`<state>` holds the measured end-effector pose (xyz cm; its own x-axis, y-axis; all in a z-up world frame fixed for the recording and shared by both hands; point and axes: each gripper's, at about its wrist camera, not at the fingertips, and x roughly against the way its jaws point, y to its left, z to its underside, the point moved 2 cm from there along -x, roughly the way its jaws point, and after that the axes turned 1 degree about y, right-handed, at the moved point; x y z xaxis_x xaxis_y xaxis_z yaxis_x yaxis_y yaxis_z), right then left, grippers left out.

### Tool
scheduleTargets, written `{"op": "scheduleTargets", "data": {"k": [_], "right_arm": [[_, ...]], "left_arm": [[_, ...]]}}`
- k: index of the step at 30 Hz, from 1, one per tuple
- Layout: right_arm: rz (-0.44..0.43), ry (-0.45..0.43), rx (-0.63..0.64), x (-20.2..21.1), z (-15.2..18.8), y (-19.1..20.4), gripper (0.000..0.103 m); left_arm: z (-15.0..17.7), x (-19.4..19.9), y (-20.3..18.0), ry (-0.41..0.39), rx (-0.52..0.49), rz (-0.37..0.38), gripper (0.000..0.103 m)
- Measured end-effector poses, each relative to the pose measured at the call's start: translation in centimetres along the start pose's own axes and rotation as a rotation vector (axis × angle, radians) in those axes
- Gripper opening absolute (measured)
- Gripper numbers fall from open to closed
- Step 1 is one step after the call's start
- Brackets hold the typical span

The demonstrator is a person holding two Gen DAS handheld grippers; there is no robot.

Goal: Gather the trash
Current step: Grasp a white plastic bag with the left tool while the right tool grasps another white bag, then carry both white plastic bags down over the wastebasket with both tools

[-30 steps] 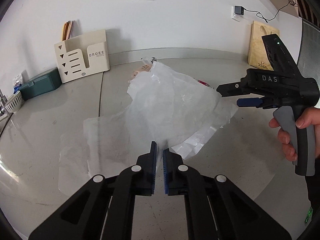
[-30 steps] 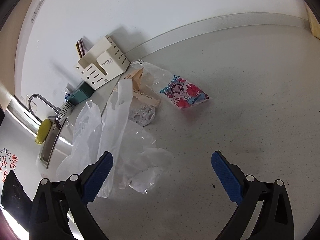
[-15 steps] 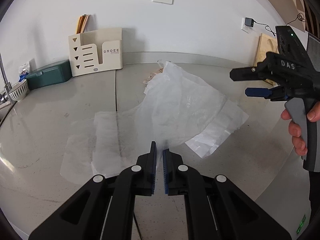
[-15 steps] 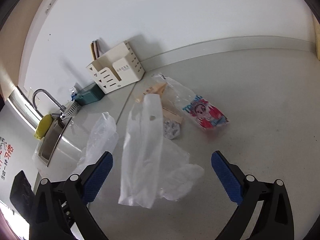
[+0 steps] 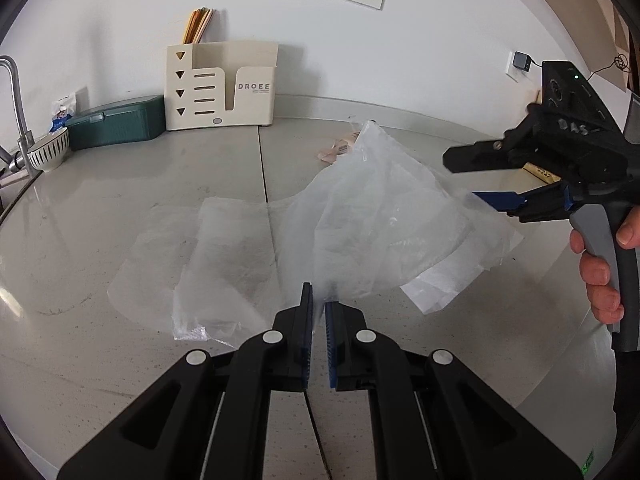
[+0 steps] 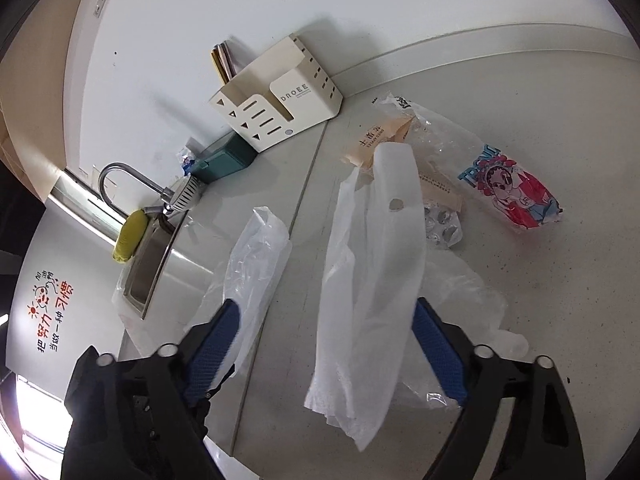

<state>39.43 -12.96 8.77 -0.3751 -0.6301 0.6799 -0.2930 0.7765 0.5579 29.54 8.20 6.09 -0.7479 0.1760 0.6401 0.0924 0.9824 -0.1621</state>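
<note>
— Thin translucent plastic is what I've got in the left wrist view: my left gripper (image 5: 319,306) has its jaws clenched on the near edge of the plastic bag (image 5: 372,216), which fans away from me over the grey bench (image 5: 120,184). My right gripper (image 5: 496,184) hangs off to the right of the bag, jaws apart, nothing in them.

— And the right wrist view?

— There one bag handle (image 6: 384,248) hangs as a long white strip running straight ahead, lying between the spread jaws of the right gripper (image 6: 326,344); I judge a squeeze there would catch it. The other handle (image 6: 256,256) sits just left of my left-hand finger.

— Where's the rubbish itself?

— Beyond the bag on the bench: a red cartoon snack packet (image 6: 516,192), a beige wrapper (image 6: 380,136), a blister pack (image 6: 440,228). None is in the bag yet, as far as I can tell.

— Other containers?

— The cream organiser (image 5: 222,84) holds upright sticks; the teal box (image 5: 120,120) is lidded, contents hidden.
</note>
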Motion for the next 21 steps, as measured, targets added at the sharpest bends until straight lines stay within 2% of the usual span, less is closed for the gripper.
{"op": "scheduleTargets", "data": {"k": [2,3,5,7,12,21], "right_arm": [[-0.026,0.028,-0.036,-0.8,0.0,-0.6,0.035],[-0.027,0.036,-0.044,-1.0,0.1,-0.9,0.03],[-0.034,0.037,-0.059,-1.4,0.3,-1.3,0.009],[-0.043,0.048,-0.073,-1.7,0.6,-1.8,0.006],[-0.065,0.011,-0.06,-0.4,1.0,-1.8,0.006],[-0.088,-0.09,-0.008,5.4,1.8,0.2,0.006]], "left_arm": [[0.2,0.1,0.2,-0.002,0.003,0.003,0.007],[0.3,0.1,0.2,-0.004,0.001,0.004,0.007],[0.4,0.2,0.2,-0.005,0.0,0.002,0.007],[0.5,0.0,0.5,-0.003,0.007,0.001,0.007],[0.5,-0.1,0.7,-0.005,0.016,0.005,0.006],[-0.1,3.0,-0.8,-0.079,0.0,0.014,0.004]]}}
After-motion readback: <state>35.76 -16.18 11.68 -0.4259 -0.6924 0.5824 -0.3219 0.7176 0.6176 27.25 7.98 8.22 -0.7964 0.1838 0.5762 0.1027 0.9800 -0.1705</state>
